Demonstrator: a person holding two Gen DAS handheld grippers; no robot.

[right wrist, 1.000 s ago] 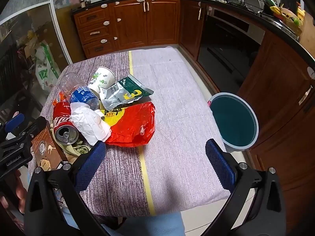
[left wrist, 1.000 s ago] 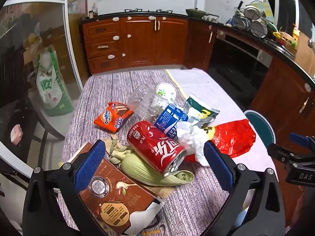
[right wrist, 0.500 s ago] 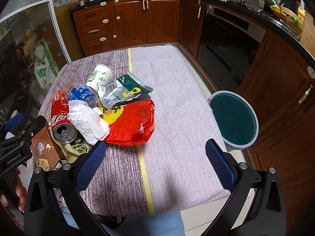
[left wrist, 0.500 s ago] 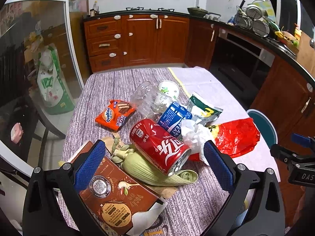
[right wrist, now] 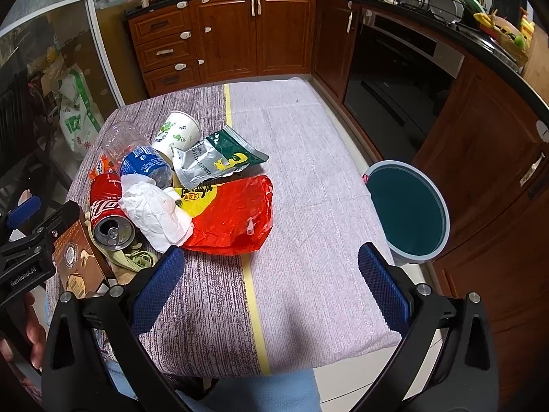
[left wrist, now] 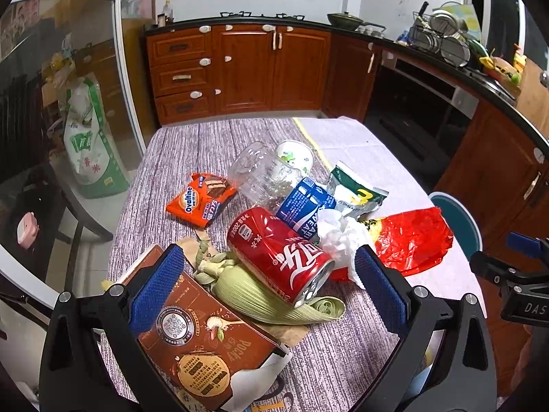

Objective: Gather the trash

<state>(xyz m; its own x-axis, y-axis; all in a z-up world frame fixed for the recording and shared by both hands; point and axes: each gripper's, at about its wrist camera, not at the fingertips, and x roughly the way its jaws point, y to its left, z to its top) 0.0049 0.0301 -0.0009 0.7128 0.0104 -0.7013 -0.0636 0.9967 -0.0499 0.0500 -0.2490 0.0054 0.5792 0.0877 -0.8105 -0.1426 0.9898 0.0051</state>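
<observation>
Left hand-held gripper [left wrist: 267, 285] gapes wide and empty over a red cola can [left wrist: 279, 252] lying amid litter on the worktop [right wrist: 302, 158]. Right hand-held gripper [right wrist: 271, 286] hovers likewise wide, empty, near the teal bin [right wrist: 406, 211].

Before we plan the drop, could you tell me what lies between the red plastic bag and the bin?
Only bare tablecloth up to the table's edge separates the red plastic bag from the bin, as the right wrist view shows.

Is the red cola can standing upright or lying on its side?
Lying on its side. The red cola can rests across the corn husk, and its opened top faces sideways toward the cameras.
</observation>
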